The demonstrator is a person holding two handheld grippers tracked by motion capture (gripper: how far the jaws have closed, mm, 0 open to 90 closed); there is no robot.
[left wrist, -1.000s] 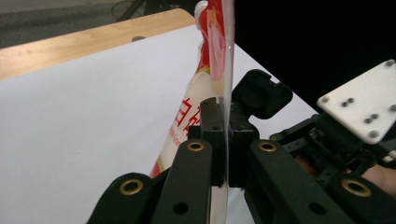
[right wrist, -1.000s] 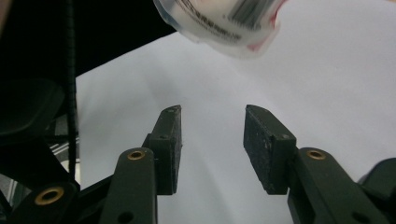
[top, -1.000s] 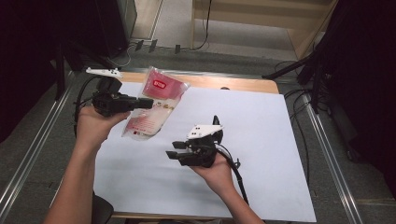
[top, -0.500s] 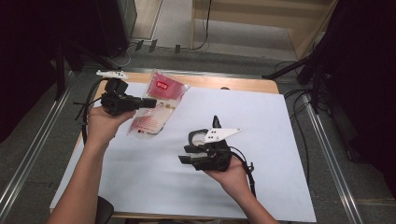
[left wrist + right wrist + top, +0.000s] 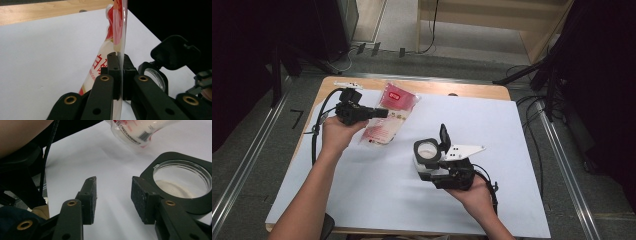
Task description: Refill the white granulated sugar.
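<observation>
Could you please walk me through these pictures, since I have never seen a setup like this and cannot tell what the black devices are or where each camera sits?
There is no robot here: a person holds a hand-operated two-jaw gripper in each hand at a table covered with a white sheet.

The high view looks down from above the person's side. The other two pictures come from cameras riding on each gripper, looking along its black jaws.

The left gripper is shut on the edge of a clear pouch with red print, which holds something white. The right gripper is open, holding nothing.

Beside the right gripper stands a clear container with a black rim and its lid flipped open; there is white material inside.
</observation>
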